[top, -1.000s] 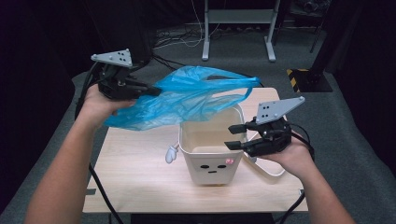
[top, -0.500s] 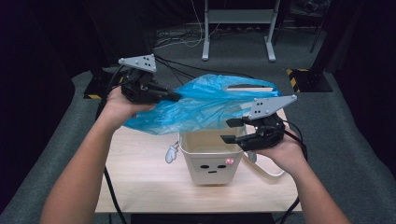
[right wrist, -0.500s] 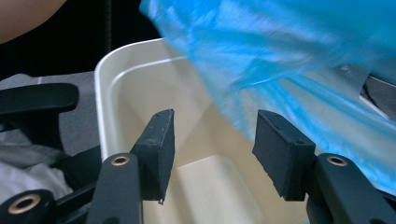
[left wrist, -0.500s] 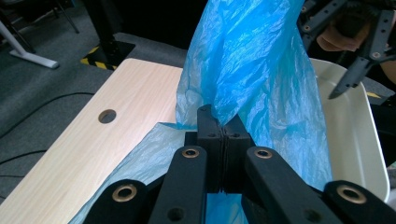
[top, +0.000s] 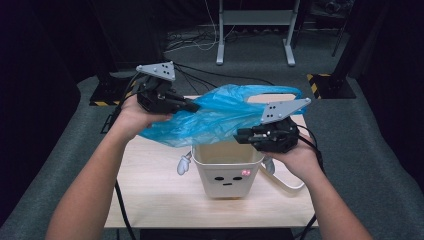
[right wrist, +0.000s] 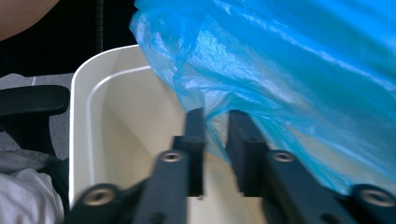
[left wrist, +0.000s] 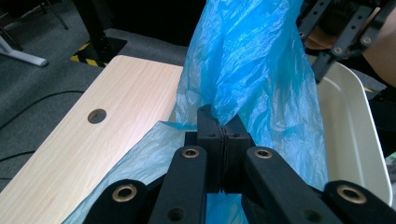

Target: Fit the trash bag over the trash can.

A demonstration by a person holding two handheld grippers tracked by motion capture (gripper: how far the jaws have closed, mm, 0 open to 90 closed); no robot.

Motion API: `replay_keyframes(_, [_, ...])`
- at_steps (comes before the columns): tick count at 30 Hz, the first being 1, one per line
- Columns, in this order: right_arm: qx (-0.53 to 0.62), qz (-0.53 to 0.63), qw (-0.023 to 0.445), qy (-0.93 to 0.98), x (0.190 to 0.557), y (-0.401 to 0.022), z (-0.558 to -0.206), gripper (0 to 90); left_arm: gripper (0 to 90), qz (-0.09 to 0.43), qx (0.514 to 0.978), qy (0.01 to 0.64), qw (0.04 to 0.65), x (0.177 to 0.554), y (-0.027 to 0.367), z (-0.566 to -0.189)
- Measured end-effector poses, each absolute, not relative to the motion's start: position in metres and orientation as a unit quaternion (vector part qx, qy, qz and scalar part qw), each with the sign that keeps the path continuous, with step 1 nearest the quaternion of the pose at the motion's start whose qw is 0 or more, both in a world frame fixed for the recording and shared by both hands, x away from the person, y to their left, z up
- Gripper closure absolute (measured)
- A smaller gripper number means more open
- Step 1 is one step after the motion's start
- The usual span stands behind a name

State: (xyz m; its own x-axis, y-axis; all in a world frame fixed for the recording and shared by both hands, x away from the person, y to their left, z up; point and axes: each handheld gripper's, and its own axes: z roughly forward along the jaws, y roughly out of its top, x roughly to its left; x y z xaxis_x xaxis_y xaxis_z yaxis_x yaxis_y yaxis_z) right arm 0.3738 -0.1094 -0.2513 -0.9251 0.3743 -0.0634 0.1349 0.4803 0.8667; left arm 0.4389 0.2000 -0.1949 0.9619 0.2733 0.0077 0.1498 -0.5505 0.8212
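Left gripper (top: 192, 106) is clamped on the blue plastic bag (top: 227, 112) — in the left gripper view (left wrist: 223, 122) the two jaws sit pressed together with a fold of the bag (left wrist: 252, 70) pinched between them and film spilling out on both sides. Right gripper (top: 239, 135) has just been closing; in the right gripper view (right wrist: 215, 122) a thin edge of the bag (right wrist: 289, 60) hangs in the narrow gap between the jaws, and the picture is blurred, so I can't tell whether the pads are actually pressing on it yet. Bag position: held up in the air, stretched roughly between the two grippers, directly over the open top of the white bin (top: 227, 172) — lower edge of the film is just above the bin's rim, touching or not I can't say. Bin stands upright on the light wooden table (top: 150, 195), near the person's edge, with a small face printed on its front wall; inside looks bare in the right gripper view (right wrist: 121, 126). Left hand (top: 134, 116) is up and to the left of the bin, right hand (top: 295, 156) is just beside the bin's right rim. Table has a round hole (left wrist: 96, 115) in its top, seen left of the bag in the left gripper view.
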Motion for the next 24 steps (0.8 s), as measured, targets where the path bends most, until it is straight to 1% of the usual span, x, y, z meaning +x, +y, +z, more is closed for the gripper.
replay_keyframes(1, [0.148,0.487,0.124,0.852,0.374,-0.110,-0.251,88.4,88.4,0.066,0.878,0.119,0.458,0.439,0.200,-0.196])
replay_keyframes(3, [0.150,0.487,0.125,0.851,0.374,-0.113,-0.250,89.7,88.4,0.061,0.880,0.117,0.457,0.439,0.199,-0.197])
replay_keyframes(12, [0.183,0.492,0.144,0.839,0.382,-0.134,-0.246,89.8,88.2,0.042,0.886,0.099,0.450,0.435,0.196,-0.199])
replay_keyframes(24, [0.212,0.498,0.171,0.823,0.391,-0.154,-0.234,89.9,88.3,0.020,0.901,0.059,0.429,0.427,0.179,-0.195])
